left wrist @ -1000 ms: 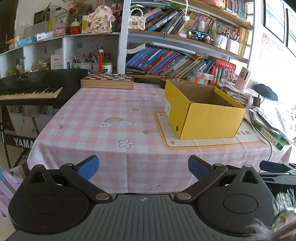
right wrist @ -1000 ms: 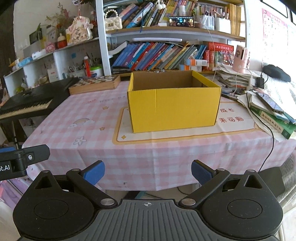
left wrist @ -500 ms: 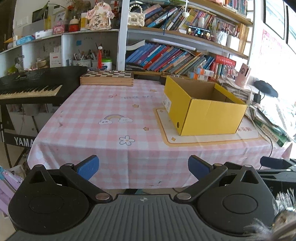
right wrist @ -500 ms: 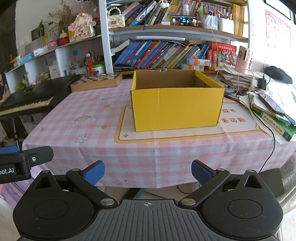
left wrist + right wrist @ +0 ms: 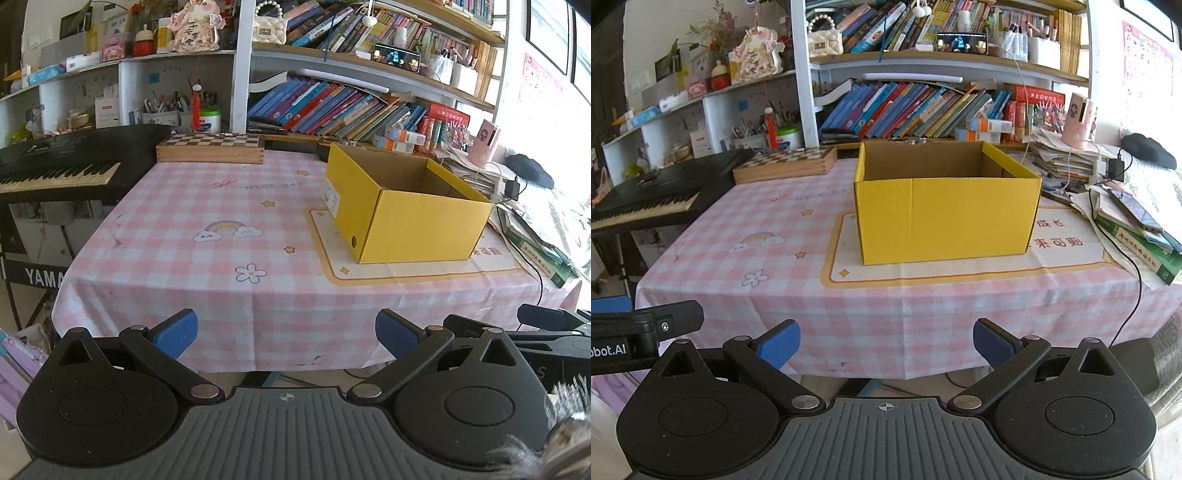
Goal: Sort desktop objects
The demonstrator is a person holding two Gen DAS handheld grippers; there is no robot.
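While both tools hang in the air off the near edge of the table (image 5: pixel 713 221), the left gripper (image 5: pixel 286 332) has its blue-padded fingers spread wide with nothing between them, and the right gripper (image 5: pixel 886 341) is spread just as wide and likewise holds nothing. The table wears a pink and white checked cloth printed with a rainbow, stars and a flower. On its right half lies a cream mat (image 5: pixel 960 271) with an orange border, and on that mat stands a yellow cardboard box (image 5: pixel 945 218), open at the top, its brown inside bare as far as either view shows. The box sits squarely ahead of the right gripper and to the right of the left gripper, well apart from both. At the far left corner of the table rests a wooden chessboard case (image 5: pixel 210 147), closed and flat. Left of the table stands a black keyboard (image 5: pixel 59 166) on a stand. Along the right edge lies a loose pile of books and papers (image 5: pixel 1137 236) with a black cable (image 5: pixel 1134 291) trailing down over the cloth. Behind the table, bookshelves (image 5: pixel 923 103) hold slanting rows of books, pen pots and small ornaments.
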